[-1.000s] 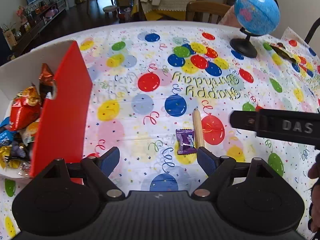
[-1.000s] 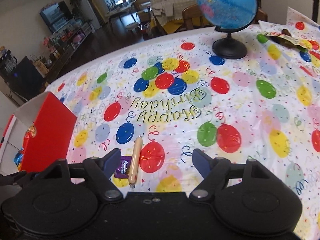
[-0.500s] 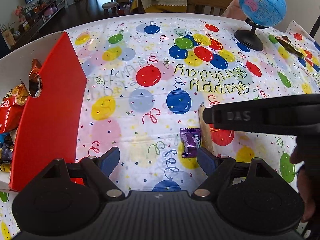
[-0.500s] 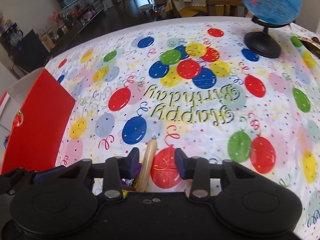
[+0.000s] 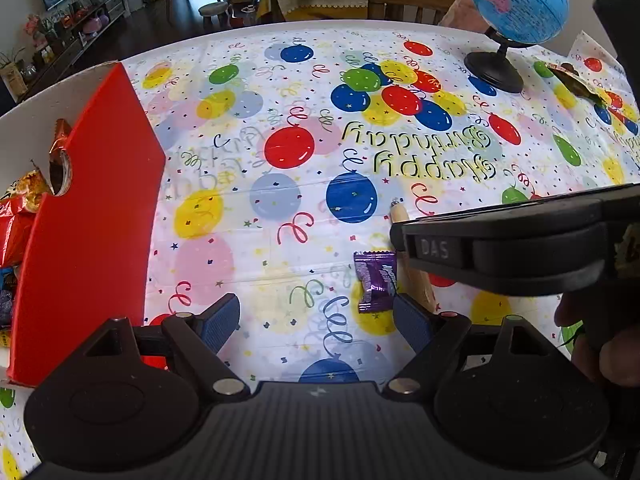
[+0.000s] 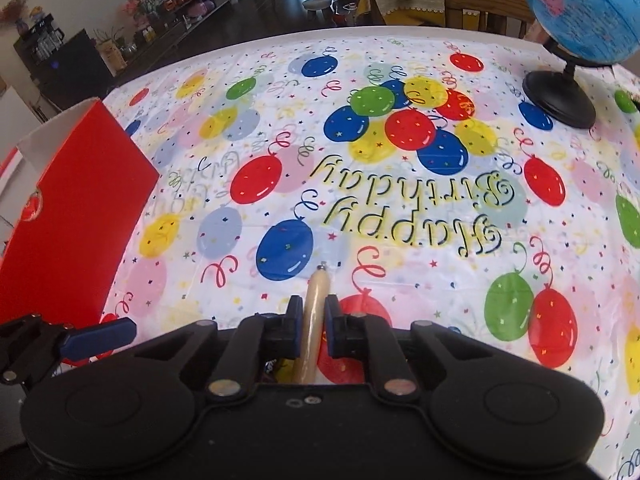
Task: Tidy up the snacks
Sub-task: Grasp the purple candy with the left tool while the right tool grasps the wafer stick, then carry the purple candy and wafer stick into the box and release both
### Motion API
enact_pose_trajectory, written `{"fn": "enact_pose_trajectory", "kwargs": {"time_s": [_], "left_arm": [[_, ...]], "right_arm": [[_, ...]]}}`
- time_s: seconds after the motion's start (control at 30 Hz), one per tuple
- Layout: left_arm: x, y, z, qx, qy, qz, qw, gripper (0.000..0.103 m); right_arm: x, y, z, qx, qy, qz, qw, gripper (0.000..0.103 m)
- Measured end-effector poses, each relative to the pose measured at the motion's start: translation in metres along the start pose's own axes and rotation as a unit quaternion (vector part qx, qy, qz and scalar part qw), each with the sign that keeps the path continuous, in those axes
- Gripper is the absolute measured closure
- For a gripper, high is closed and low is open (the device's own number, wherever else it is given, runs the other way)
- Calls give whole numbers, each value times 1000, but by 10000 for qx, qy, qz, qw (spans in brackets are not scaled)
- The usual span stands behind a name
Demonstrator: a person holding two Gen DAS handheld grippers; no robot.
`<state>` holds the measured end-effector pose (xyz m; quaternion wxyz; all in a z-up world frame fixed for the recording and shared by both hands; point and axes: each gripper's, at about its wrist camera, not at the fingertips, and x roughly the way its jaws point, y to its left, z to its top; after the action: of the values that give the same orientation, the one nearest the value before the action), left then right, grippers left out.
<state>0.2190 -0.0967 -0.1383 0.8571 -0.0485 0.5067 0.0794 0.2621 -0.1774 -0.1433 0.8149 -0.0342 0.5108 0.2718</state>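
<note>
Sausage stick (image 6: 315,312): I hold it in my right tongs (image 6: 312,322), closed across its width, long axis pointing away from me; left tongs (image 5: 316,320) wide, empty, red box (image 5: 88,216) to their left.

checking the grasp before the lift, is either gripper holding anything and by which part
The right gripper is shut on the sausage stick, pads pressing its sides below the far clipped tip. The left gripper is open and holds nothing.
</note>
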Motion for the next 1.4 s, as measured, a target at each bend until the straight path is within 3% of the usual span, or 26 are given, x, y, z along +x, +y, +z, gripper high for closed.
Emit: {"fn": "enact_pose_trajectory", "kwargs": {"time_s": [0.13,0.23,0.33,0.6,1.0,1.07,1.4], "left_arm": [[2,-3,1,18,9,-61,10000,19],[4,-7,5,64,38,-132,9999,28],[8,-12,8,91,61,-209,9997,30],[21,-20,13,151,268,-372,9988,52],[22,-19,15,276,114,-230,9993,79],[22,-19,14,281,114,-239,9993,79],[6,-11,5,141,151,-211,9996,80]], "right_arm": [[-4,-14,-1,242,-88,11,9997,94],[-11,-24,-3,356,-140,65,9992,94],[-19,-32,-4,418,-186,99,9989,94],[-21,-44,-10,588,-146,128,9981,94],[-12,-31,-15,417,27,53,9991,87],[-12,-31,-16,431,34,87,9990,94],[-39,-27,-29,653,-188,216,9975,95]]}}
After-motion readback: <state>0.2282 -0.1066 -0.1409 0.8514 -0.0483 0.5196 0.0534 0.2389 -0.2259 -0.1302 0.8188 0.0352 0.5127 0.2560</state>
